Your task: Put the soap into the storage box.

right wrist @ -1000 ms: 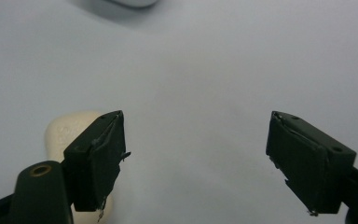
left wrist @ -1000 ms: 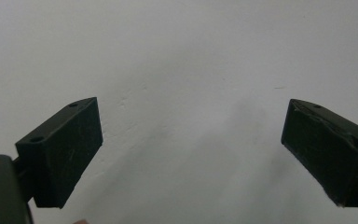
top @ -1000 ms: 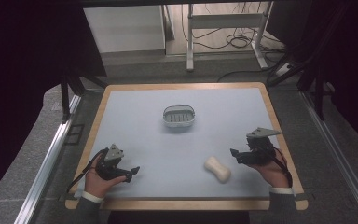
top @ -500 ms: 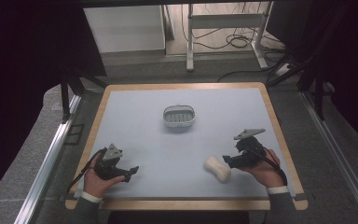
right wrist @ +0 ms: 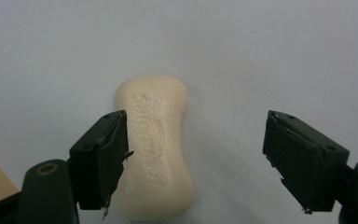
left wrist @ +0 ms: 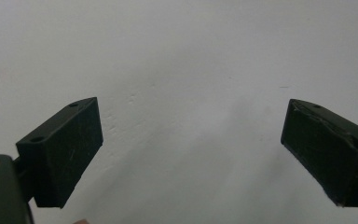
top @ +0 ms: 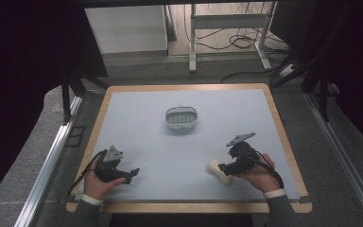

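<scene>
I'm looking at a pale blue-grey mat (top: 160,142) on a wood-edged table (top: 283,137), centre of the high view. Mat surface is matte, faint scuffs visible in the left gripper view. Around the table: grey floor, a metal rail (top: 47,161) down the left, dark drapes on both sides, a white panel (top: 125,28) and a metal stand (top: 229,21) with loose cables (top: 243,42) along the top.

Soap bar (right wrist: 156,144), cream, waisted, embossed lettering, lies flat on the mat at lower right of the high view. Right gripper (right wrist: 196,158) sits over it, jaws wide apart; the left-hand jaw overlaps the bar's edge in the right gripper view, the other jaw is well clear. Can't tell whether that jaw touches the bar.

Left gripper (left wrist: 191,149) at lower left of the high view, jaws wide, bare mat between them.

Small white slotted dish (top: 183,117) sits mid-table, well apart from both grippers.
</scene>
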`<action>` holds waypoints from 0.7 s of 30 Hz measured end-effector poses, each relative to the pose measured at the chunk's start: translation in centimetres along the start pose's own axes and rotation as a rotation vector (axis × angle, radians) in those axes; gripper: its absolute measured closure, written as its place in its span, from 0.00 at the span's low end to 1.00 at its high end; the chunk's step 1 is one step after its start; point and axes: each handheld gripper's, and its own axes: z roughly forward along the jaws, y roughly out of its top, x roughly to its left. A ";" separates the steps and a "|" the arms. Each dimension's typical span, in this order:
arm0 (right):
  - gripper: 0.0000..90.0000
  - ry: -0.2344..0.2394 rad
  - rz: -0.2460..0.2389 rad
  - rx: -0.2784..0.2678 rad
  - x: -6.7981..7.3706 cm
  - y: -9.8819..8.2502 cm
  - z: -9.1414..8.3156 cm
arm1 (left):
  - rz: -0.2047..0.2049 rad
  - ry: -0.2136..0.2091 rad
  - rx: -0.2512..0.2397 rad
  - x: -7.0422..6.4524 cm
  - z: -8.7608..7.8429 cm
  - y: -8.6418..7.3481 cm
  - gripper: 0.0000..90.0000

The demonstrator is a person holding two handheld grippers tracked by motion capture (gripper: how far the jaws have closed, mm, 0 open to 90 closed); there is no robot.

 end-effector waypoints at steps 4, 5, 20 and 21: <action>0.25 0.015 -0.003 0.023 0.3 0.1 0.2 | -0.001 0.000 0.000 0.0 0.0 0.0 0.06; 0.25 0.012 -0.009 0.028 0.5 0.1 0.3 | 0.000 0.000 0.000 0.0 0.0 0.0 0.06; 0.30 0.011 -0.054 0.164 2.1 0.8 2.5 | -0.003 -0.004 0.004 0.1 0.2 -0.1 0.06; 0.30 0.003 -0.057 0.172 2.2 0.8 2.7 | -0.003 -0.004 0.003 0.1 0.2 -0.1 0.06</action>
